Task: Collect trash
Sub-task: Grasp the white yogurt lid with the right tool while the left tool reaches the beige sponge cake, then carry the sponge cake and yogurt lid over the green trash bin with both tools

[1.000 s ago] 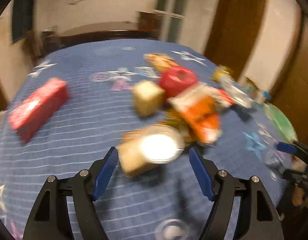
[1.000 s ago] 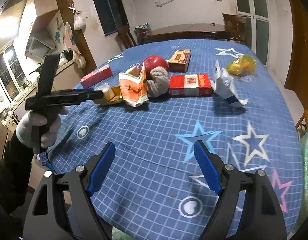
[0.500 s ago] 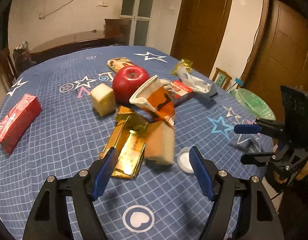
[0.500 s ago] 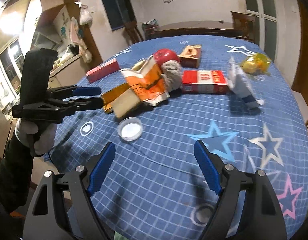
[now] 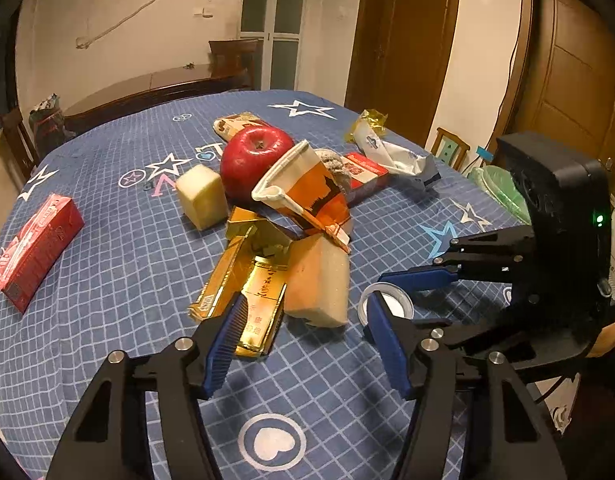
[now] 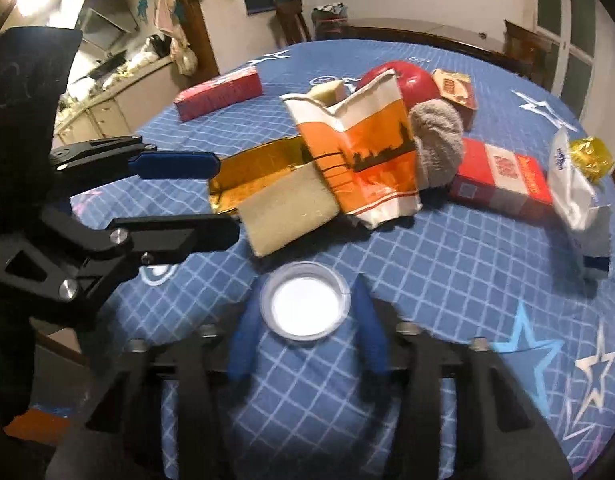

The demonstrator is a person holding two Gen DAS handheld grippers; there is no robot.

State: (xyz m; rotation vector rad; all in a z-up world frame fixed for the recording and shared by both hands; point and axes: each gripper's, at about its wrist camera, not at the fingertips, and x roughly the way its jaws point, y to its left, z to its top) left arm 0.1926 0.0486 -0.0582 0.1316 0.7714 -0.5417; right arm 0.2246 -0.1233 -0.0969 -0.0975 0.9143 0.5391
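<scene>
A clear round plastic lid (image 6: 305, 305) lies on the blue star tablecloth; it also shows in the left wrist view (image 5: 387, 305). My right gripper (image 6: 305, 322) has its blue fingers on both sides of the lid, still apart. My left gripper (image 5: 307, 336) is open and empty, just short of a yellow sponge (image 5: 319, 286) and a flattened gold box (image 5: 247, 288). Behind lie a crushed orange paper cup (image 5: 307, 196), a red apple (image 5: 255, 156), a red cigarette pack (image 6: 503, 178) and a white wrapper (image 6: 575, 196).
A red box (image 5: 35, 248) lies at the table's left. A second sponge (image 5: 203, 196), a grey cloth ball (image 6: 437, 140), a small brown box (image 6: 455, 92) and a yellow wrapper (image 6: 591, 156) lie around the pile. A green bag (image 5: 503, 192) sits past the table edge.
My right gripper has moved forward and down and narrowed around the lid. My left gripper has moved closer to the gold box and sponge.
</scene>
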